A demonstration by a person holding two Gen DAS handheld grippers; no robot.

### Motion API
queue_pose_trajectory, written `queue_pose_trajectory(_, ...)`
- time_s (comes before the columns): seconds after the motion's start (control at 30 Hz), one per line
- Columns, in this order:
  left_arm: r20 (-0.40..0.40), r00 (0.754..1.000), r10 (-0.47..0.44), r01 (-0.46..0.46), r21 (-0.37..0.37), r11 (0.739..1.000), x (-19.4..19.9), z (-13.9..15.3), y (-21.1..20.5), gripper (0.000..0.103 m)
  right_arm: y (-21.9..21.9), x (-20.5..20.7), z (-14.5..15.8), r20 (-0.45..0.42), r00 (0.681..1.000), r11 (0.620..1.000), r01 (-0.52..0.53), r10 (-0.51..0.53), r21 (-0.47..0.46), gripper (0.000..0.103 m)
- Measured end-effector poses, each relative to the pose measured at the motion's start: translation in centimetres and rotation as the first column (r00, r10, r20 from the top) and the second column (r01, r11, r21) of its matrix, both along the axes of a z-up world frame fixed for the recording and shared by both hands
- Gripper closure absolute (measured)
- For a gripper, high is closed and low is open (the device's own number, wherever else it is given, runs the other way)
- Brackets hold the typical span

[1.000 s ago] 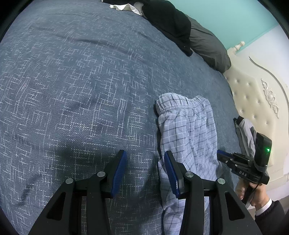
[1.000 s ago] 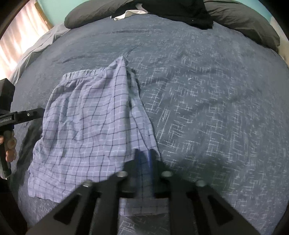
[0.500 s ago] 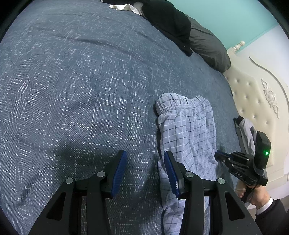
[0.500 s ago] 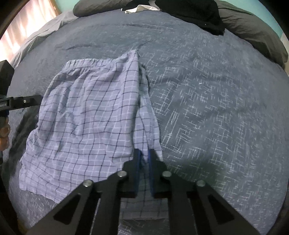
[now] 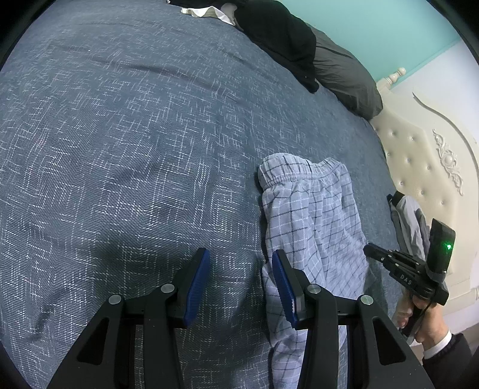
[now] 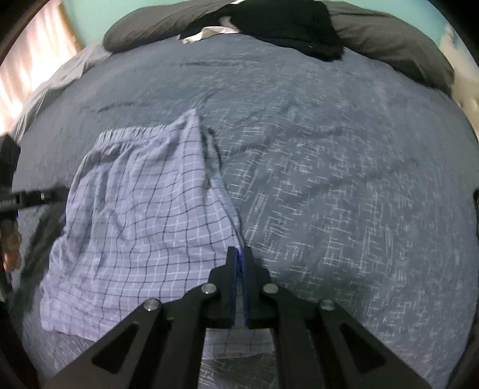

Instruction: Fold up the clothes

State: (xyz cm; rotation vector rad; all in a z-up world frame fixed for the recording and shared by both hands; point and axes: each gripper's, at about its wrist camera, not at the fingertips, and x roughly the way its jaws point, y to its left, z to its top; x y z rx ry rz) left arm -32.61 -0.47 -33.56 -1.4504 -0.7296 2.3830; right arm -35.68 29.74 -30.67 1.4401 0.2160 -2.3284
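Shorts (image 6: 143, 209): lying flat on the blue bedspread (image 6: 329, 179).
Right gripper (image 6: 239, 254): clenching the shorts' right edge, fabric pinched between its pads.
Left gripper (image 5: 239, 269): hanging released over the bedspread, beside the shorts.

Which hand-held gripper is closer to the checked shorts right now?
Right. The right hand-held gripper is shut on the checked shorts at their edge; the left hand-held gripper hangs open beside them, one finger overlapping the fabric.

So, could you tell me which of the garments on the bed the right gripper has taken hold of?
The pale blue checked shorts, spread flat on the bedspread. The right gripper is shut on their edge. The black garment lies bunched up far off by the pillows, untouched.
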Motion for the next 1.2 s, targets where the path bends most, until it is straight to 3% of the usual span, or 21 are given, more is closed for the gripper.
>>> queue_pose_trajectory(0.33,0.0,1.0,0.008,-0.008,0.001,1.0,0.2,0.0,0.0,0.056,2.5,-1.0,-0.5,0.027,0.995,0.995,0.099,-0.099,-0.006,0.101)
queue_pose_trajectory(0.47,-0.001,1.0,0.009,-0.009,0.001,1.0,0.2,0.0,-0.1,0.056,4.0,-1.6,1.0,0.015,0.984,0.978,0.178,-0.178,-0.105,0.1)
queue_pose_trajectory(0.53,-0.002,1.0,0.007,-0.007,0.001,1.0,0.2,0.0,-0.1,0.056,4.2,-2.2,1.5,0.026,0.982,0.969,0.187,-0.185,-0.164,0.097)
queue_pose_trajectory(0.6,-0.002,1.0,0.005,-0.005,0.002,1.0,0.2,0.0,-0.1,0.056,3.5,-3.2,1.8,0.023,0.987,0.97,0.162,-0.16,-0.181,0.08)
queue_pose_trajectory(0.77,-0.001,1.0,0.002,-0.002,0.004,1.0,0.0,0.0,-0.2,0.056,1.1,-4.0,1.3,0.032,0.996,0.985,0.084,-0.08,-0.152,0.077)
queue_pose_trajectory(0.87,-0.001,1.0,0.004,-0.004,0.005,1.0,0.0,0.0,-0.2,0.056,0.6,-4.4,0.2,0.045,0.997,0.991,0.06,-0.055,-0.116,0.079)
queue_pose_trajectory(0.9,-0.001,1.0,0.004,-0.004,0.005,1.0,0.1,0.1,-0.2,0.056,0.6,-4.3,0.1,0.041,0.997,0.992,0.062,-0.058,-0.107,0.093)
queue_pose_trajectory(0.93,-0.001,1.0,0.006,-0.006,0.005,1.0,0.1,0.1,-0.2,0.056,0.7,-4.4,0.0,0.038,0.997,0.992,0.07,-0.067,-0.105,0.099)
queue_pose_trajectory(1.2,-0.001,1.0,0.004,-0.004,0.002,1.0,-0.1,0.1,0.0,0.056,1.6,-4.0,0.4,0.024,0.996,0.985,0.087,-0.084,-0.149,0.102)
